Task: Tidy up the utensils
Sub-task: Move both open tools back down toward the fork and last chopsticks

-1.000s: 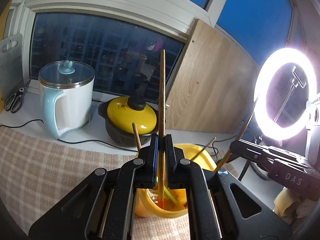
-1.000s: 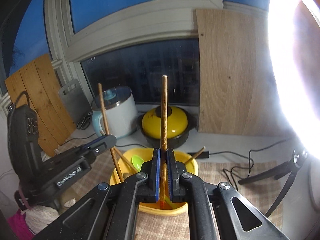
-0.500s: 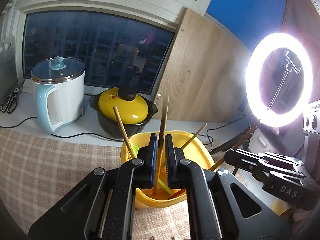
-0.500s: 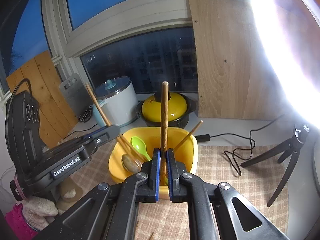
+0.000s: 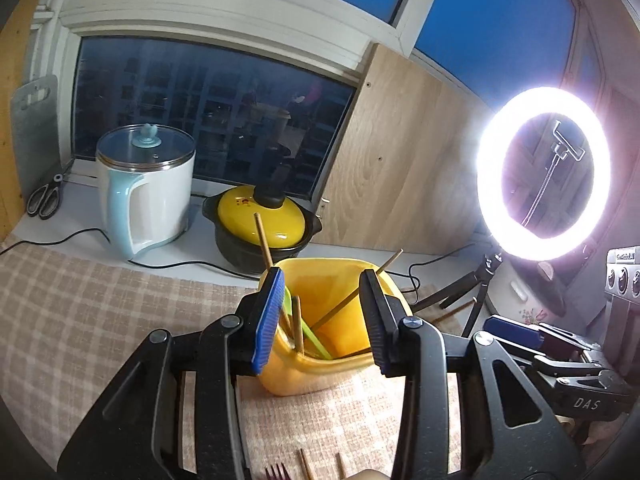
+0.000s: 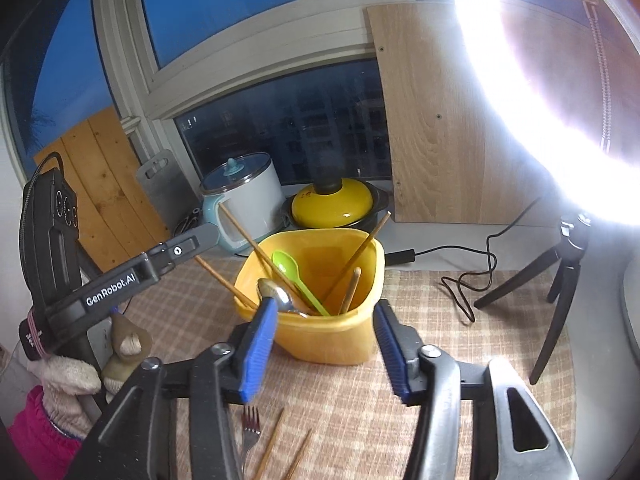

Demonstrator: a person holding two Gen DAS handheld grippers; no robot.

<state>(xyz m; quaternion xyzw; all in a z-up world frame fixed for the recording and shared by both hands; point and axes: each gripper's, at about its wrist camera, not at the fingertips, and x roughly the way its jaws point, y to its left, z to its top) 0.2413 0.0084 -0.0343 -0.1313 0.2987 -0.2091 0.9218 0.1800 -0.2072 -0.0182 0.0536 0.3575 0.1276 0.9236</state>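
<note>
Both the left gripper (image 5: 322, 320) and the right gripper (image 6: 324, 344) are spread wide and empty, poised just in front of the tub (image 6: 320, 340), where chopsticks (image 6: 352, 288), a green spoon (image 6: 294, 276) and a metal spoon (image 6: 276, 296) are already stood. The next pick is best made low and squarely across one of the loose sticks (image 6: 272, 444) or the fork (image 6: 250, 426) lying on the cloth in front of the tub. A second ago a chopstick was pinched upright in each gripper above the tub; now both have been let go and are seen leaning inside it.

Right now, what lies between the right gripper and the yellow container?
Right wrist view: only bare checked cloth separates the open right gripper from the yellow container.
</note>
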